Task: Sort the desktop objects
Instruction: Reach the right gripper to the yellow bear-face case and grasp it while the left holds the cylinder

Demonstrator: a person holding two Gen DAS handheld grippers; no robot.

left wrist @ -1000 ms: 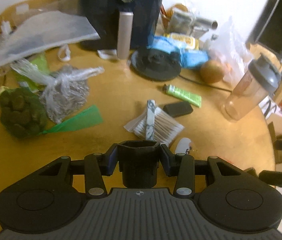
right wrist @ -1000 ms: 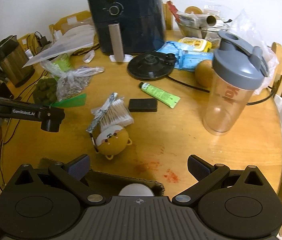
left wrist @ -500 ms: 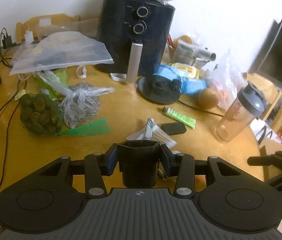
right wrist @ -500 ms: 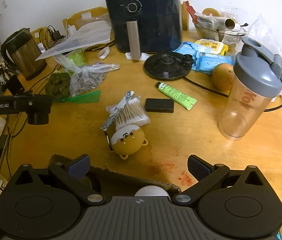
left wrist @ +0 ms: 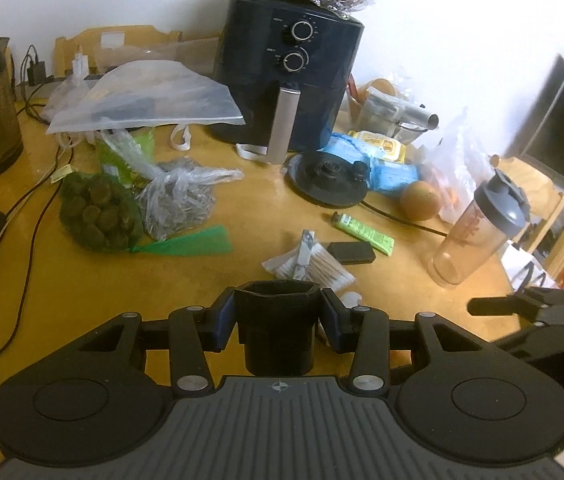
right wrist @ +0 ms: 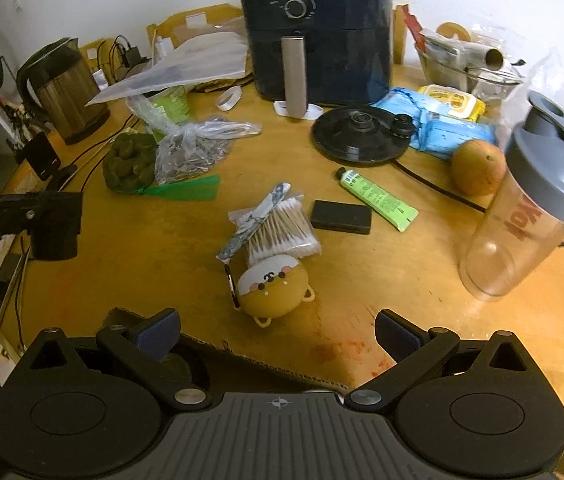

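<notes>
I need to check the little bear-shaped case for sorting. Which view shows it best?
The right wrist view: the bear-shaped case lies in full sight below the cotton swabs. In the left wrist view, only a white sliver shows behind that gripper's finger.

Tabletop (right wrist: 162, 264) looks like yellow wood with a semi-gloss finish, plus a few reddish smears near the front edge. Air fryer (right wrist: 317, 28) is glossy dark plastic with a brushed-metal handle. Kettle (right wrist: 70, 92) is brushed metal too. Shaker (right wrist: 521, 228) is clear plastic with a matt grey lid. Swabs (right wrist: 278, 232) sit in crinkly clear film. The black cup (left wrist: 278, 328) is matt plastic. The bear case (right wrist: 272, 292) looks like smooth rubbery stuff.
</notes>
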